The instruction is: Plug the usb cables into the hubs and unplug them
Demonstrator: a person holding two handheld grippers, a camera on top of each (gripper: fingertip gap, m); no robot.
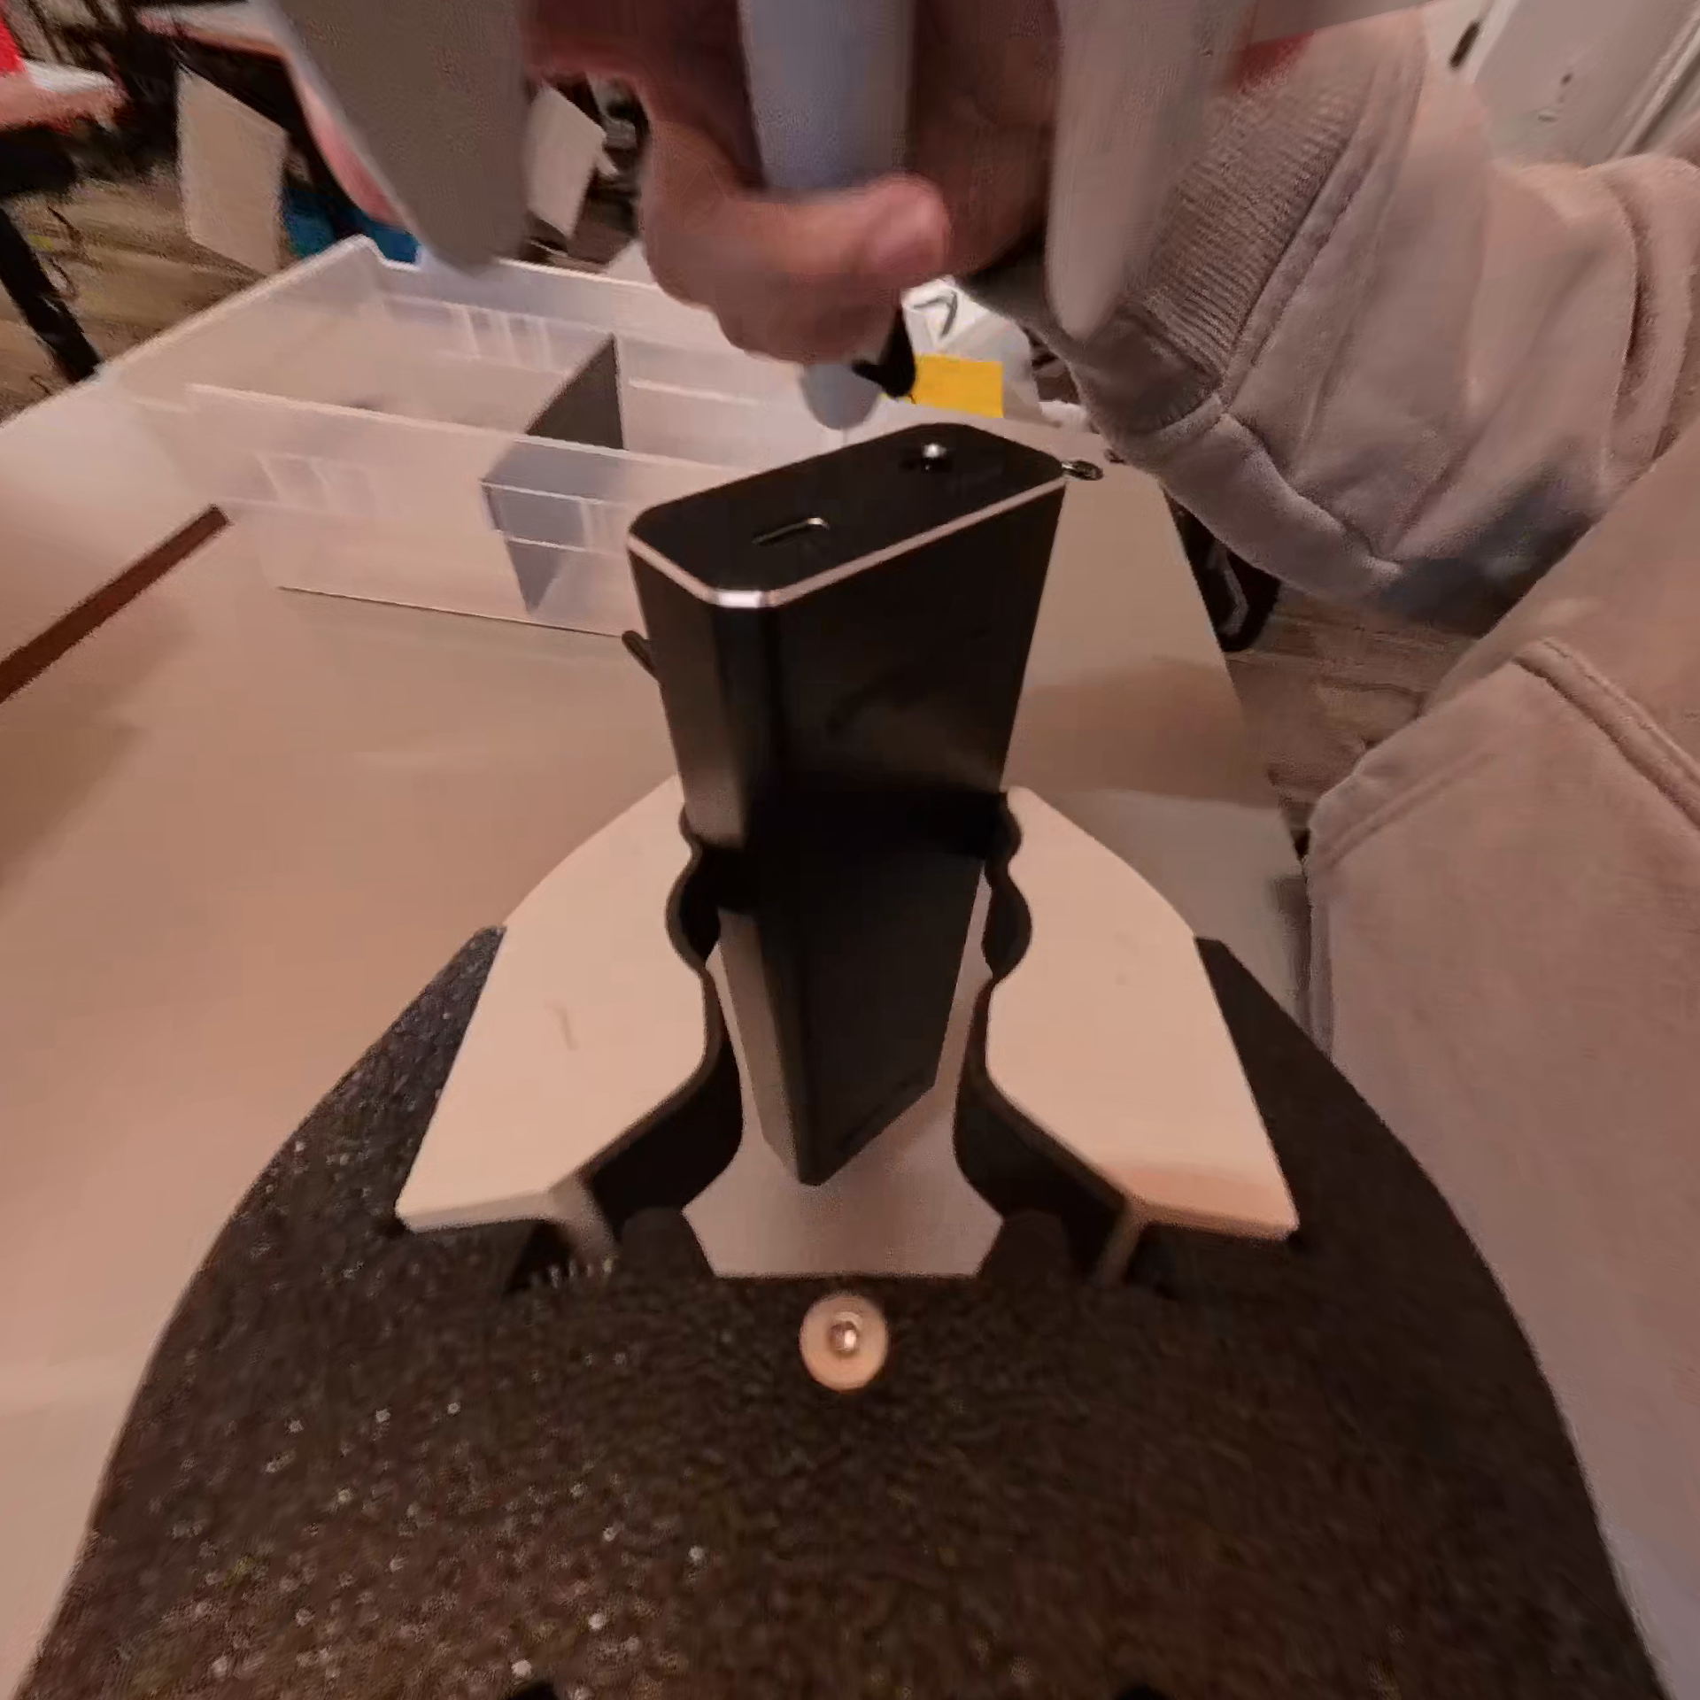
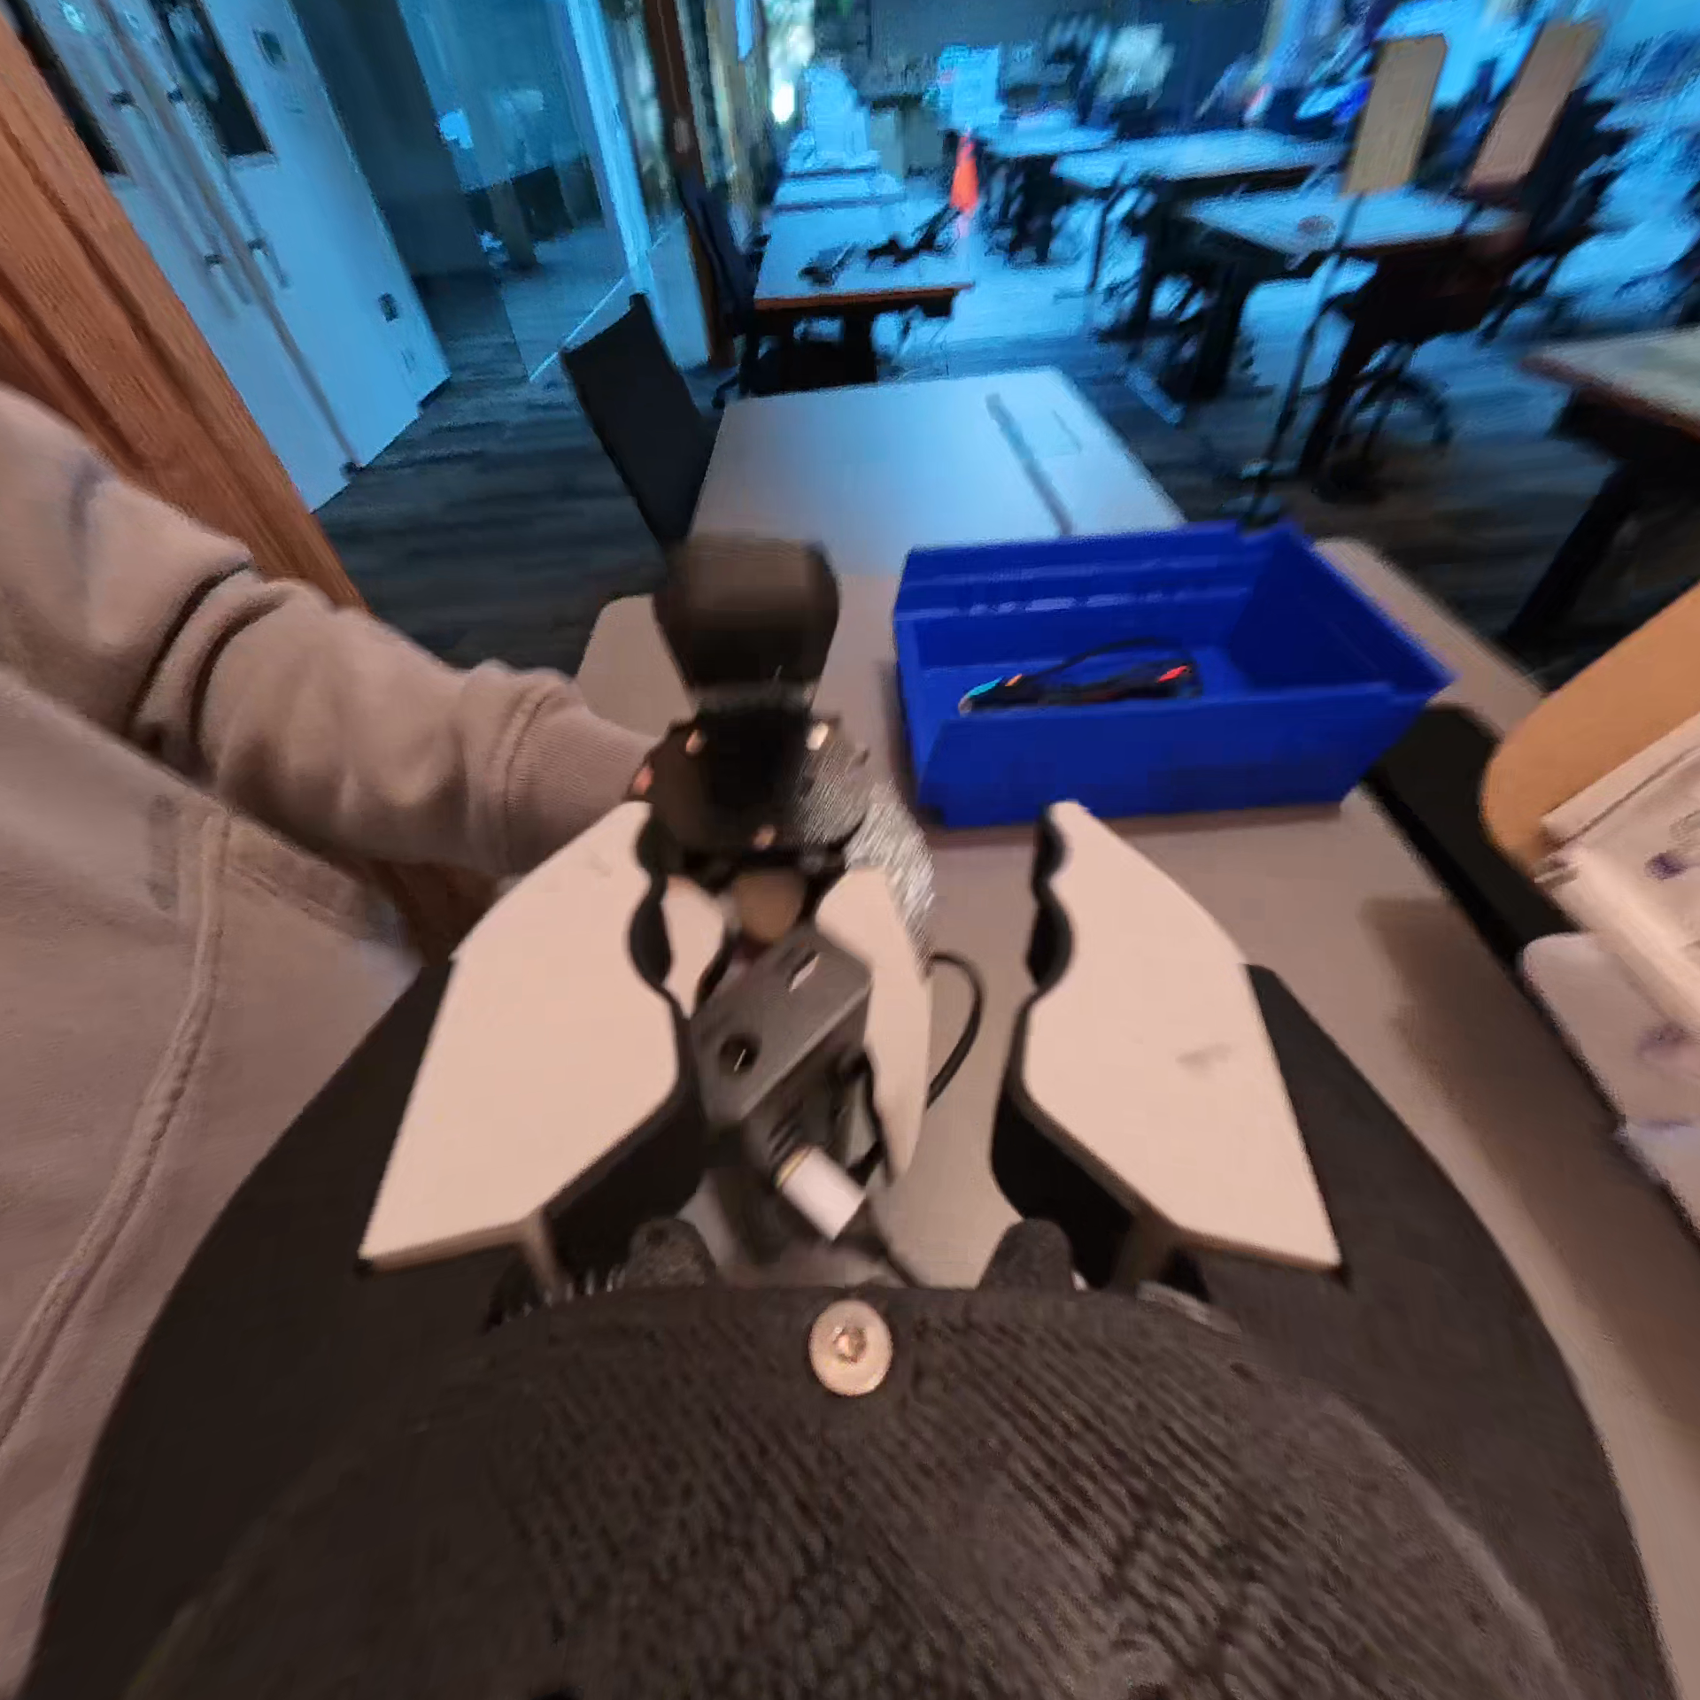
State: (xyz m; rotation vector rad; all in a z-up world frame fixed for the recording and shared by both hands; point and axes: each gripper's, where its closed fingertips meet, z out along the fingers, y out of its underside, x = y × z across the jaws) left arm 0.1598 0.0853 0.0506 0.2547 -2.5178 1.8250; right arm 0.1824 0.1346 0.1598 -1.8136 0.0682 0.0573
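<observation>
My left gripper is shut on a black hub with a silver rim and holds it upright above the table. The hub's top face shows a slot port and a round socket, both empty. A hand on a white handle is blurred just above the hub. In the right wrist view my right gripper is open and empty, and its fingers straddle the hub in the left gripper. A white plug and a black cable show at the hub's near end.
A blue bin with dark cables stands on the grey table behind the grippers. Clear plastic organiser boxes stand at the far side of the beige table. White items lie at the right edge. A beige sleeve fills the right.
</observation>
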